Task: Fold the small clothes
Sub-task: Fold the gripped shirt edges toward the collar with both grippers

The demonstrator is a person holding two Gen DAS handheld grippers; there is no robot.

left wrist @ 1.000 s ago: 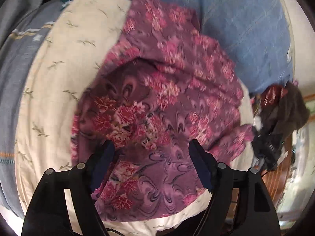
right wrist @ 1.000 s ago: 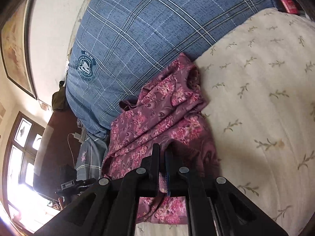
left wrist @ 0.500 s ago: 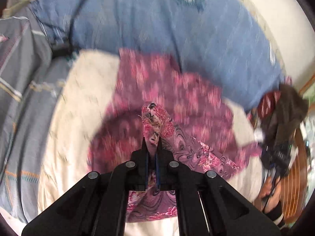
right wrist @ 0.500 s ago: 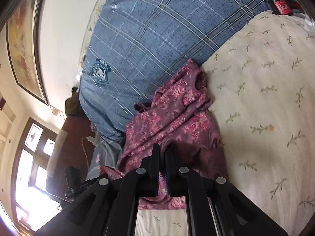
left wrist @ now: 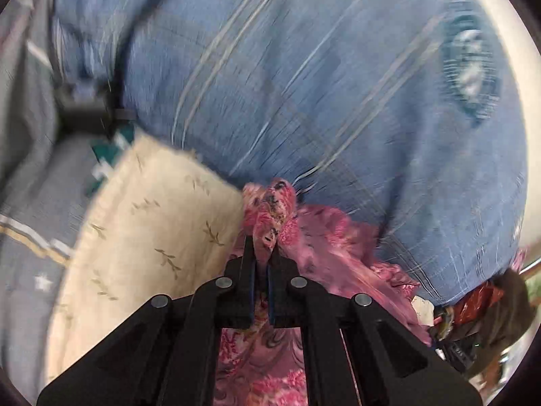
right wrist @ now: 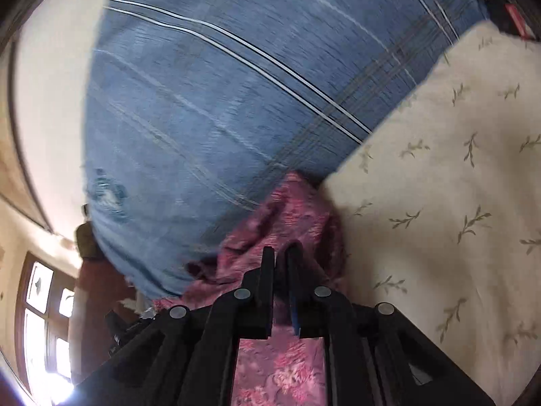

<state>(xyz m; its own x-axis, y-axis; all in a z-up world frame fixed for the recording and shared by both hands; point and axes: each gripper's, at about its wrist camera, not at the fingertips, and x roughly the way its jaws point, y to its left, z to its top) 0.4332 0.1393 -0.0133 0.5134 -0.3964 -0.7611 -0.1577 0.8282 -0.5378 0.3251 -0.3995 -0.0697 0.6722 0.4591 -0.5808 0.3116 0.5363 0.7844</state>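
Near the blue pillow (left wrist: pixel 338 84), both tongs now carry the garment (left wrist: pixel 324 247).

Bedroom (checked pillow (right wrist: pixel 216 128), floral sheet (right wrist: pixel 439 203))

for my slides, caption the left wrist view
Left claw pinching a bunched fold of floral cloth over a cream sheet.

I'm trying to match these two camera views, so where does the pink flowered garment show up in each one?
Left wrist view: pink flowered garment at bottom centre, pinched in the left gripper.
Right wrist view: the garment at bottom centre, around the right gripper.
Shared landmark: the blue checked pillow behind it.
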